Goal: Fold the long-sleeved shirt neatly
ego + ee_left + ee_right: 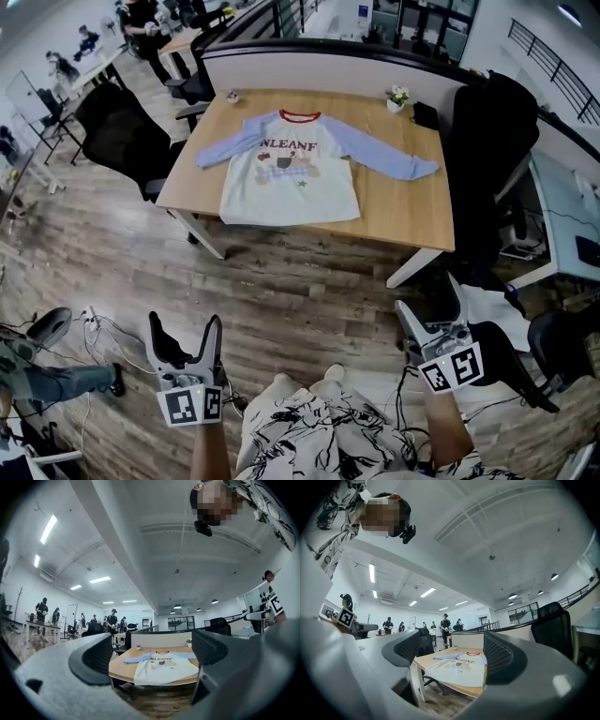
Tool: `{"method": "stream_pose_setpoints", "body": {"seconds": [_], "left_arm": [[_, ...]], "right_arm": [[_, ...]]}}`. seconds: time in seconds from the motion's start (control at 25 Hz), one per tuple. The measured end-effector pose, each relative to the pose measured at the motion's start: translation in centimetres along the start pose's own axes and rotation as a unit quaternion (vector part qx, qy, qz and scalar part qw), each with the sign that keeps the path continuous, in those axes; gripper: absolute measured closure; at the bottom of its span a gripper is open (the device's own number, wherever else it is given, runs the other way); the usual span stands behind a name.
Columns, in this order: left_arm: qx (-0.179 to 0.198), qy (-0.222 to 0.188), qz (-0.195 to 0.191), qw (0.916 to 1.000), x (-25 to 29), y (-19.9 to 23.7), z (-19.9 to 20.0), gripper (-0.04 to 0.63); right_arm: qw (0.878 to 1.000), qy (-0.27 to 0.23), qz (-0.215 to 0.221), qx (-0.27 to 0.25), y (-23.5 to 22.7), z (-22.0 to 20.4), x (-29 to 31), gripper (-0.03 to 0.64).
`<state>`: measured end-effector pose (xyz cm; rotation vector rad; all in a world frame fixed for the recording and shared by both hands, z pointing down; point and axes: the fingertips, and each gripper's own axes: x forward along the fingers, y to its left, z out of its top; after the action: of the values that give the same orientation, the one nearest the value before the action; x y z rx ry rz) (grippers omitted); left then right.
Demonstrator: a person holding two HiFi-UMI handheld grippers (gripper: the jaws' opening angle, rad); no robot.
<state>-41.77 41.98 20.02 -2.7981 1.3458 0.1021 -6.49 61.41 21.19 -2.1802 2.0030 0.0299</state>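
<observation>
Both sets of jaws stand wide apart with nothing between them. The left gripper point(185, 325) and the right gripper point(428, 314) are held low in front of the person, over the wooden floor point(281, 291) and well short of the table point(403, 211). In the left gripper view the two dark pads frame the far-off table and shirt, and the right gripper view shows the same, with only air in the gap.

The long-sleeved shirt point(291, 173) lies flat and face up on the light wooden table, unfolded. It has a white body, pale blue sleeves and a red collar, with printed letters and a small picture on the chest. The collar points to the far side and the hem lies at the near edge of the table. The left sleeve slants out toward the left edge; the right sleeve stretches toward the right, its cuff well out on the tabletop.

A small potted plant point(399, 97) stands at the far right of the table, with a dark item just right of it. One black office chair point(127, 141) stands left of the table and another point(492, 159) to the right.
</observation>
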Motion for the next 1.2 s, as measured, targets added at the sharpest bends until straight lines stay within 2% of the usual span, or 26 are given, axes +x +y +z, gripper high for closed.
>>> {"method": "stream_pose_setpoints", "body": {"seconds": [0.16, 0.28, 0.4, 0.6, 0.8, 1.0, 1.2], "left_arm": [[0.02, 0.008, 0.015, 0.9997, 0.1, -1.1, -0.3, 0.075], [0.015, 0.01, 0.026, 0.9995, 0.8, -0.7, -1.3, 0.072], [0.014, 0.007, 0.038, 0.9991, 2.5, 0.4, -2.2, 0.071], [0.004, 0.005, 0.024, 0.9997, 8.4, 2.6, -4.2, 0.071], [0.003, 0.0, 0.022, 0.9997, 15.6, 5.8, -4.3, 0.071], [-0.001, -0.005, 0.002, 1.0, 21.9, 8.5, -4.1, 0.071], [-0.018, 0.02, -0.014, 0.9995, 26.3, 10.4, -5.7, 0.072]], "right_arm": [[1.0, 0.011, 0.01, 0.008, -1.0, -1.1, 0.2, 0.196], [1.0, 0.018, 0.002, 0.02, -1.9, -2.5, 1.0, 0.196], [0.999, 0.035, -0.002, 0.008, -2.5, -3.9, 2.6, 0.196], [0.999, 0.038, -0.014, -0.006, -3.7, -5.0, 7.7, 0.196], [0.998, 0.028, -0.018, -0.048, -3.9, -2.9, 15.1, 0.196], [0.999, 0.007, -0.022, -0.047, -3.9, -1.7, 22.2, 0.196], [0.996, 0.009, -0.033, -0.077, -3.9, -1.7, 26.2, 0.196]]}}
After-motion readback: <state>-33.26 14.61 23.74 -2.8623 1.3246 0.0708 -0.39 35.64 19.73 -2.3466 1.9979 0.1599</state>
